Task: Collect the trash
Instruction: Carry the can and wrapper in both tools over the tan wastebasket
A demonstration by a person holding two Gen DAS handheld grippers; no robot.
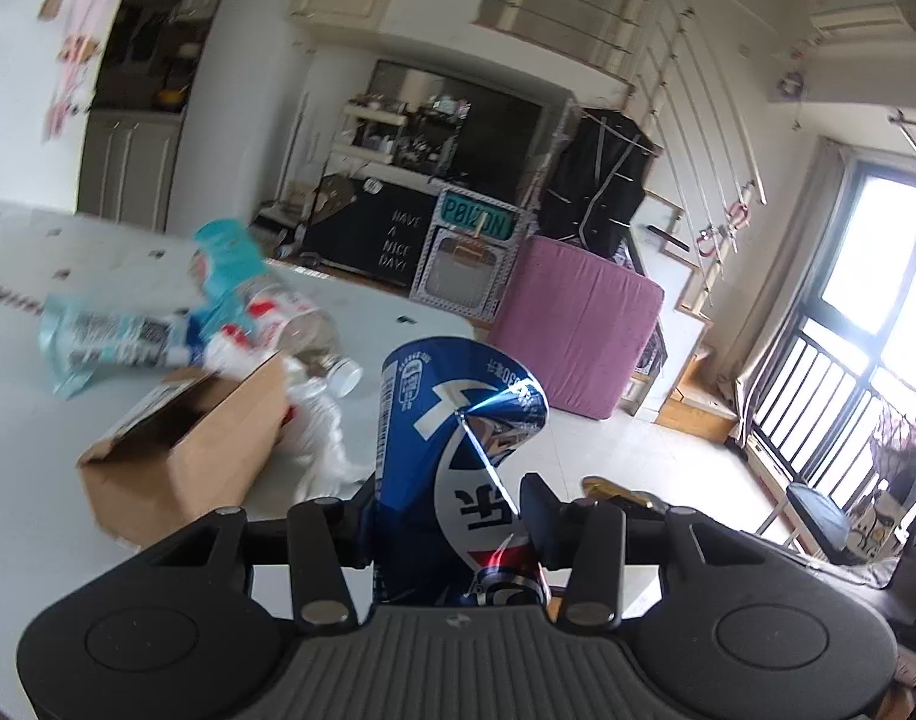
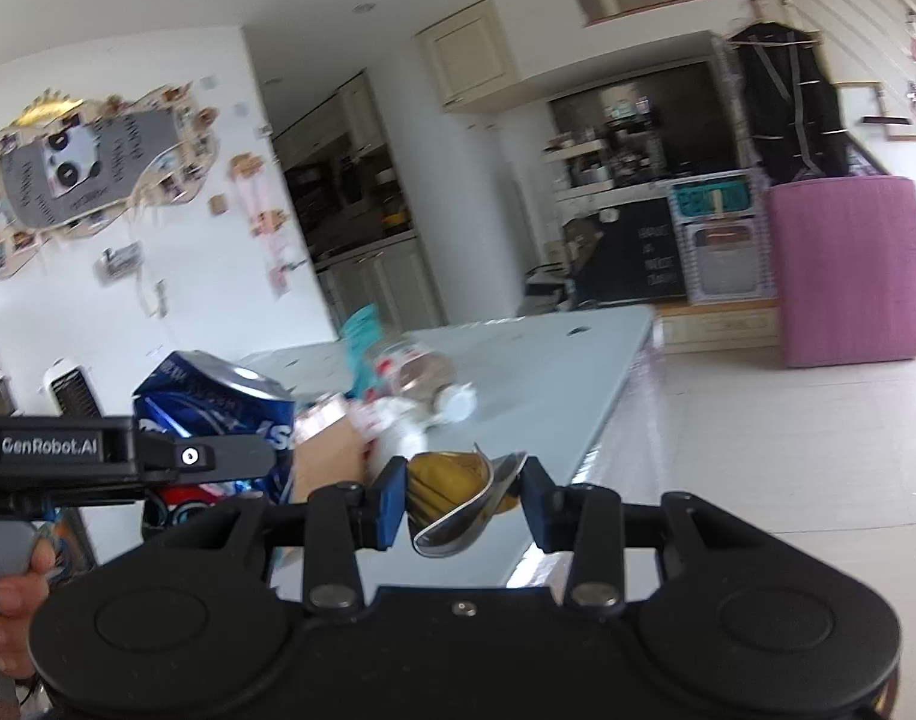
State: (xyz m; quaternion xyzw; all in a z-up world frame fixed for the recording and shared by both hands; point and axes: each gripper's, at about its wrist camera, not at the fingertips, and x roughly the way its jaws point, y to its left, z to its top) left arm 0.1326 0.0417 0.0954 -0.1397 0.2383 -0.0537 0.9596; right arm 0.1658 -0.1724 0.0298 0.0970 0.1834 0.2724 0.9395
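L gripper (image 1: 452,531) is clamped on a crushed blue can (image 1: 458,450): both pads press its dented sides, and the can sticks up and fwd out of the jaws, its creased top well past the fingertips. It's held off the table (image 1: 26,420), in the air just right of the cardboard box (image 1: 188,450).

R gripper (image 2: 465,501) is clamped on a flattened gold can (image 2: 458,495), pinched btwn the two blue pads, with its bent silver rim curling down below the jaws. In the right wrist view this can hangs above the table's near edge, just right of the box (image 2: 329,456). The L gripper and its blue can (image 2: 218,396) show at the left of that view, w/ a hand (image 2: 14,612) on the handle.

Rest of the trash lies on the table beside the box: a clear plastic bottle (image 1: 290,324) on its side w/ white cap (image 1: 344,375) touching the box's far end, a teal packet (image 1: 116,342) left of the bottle, and crumpled white paper (image 1: 323,432) against the box's right side.
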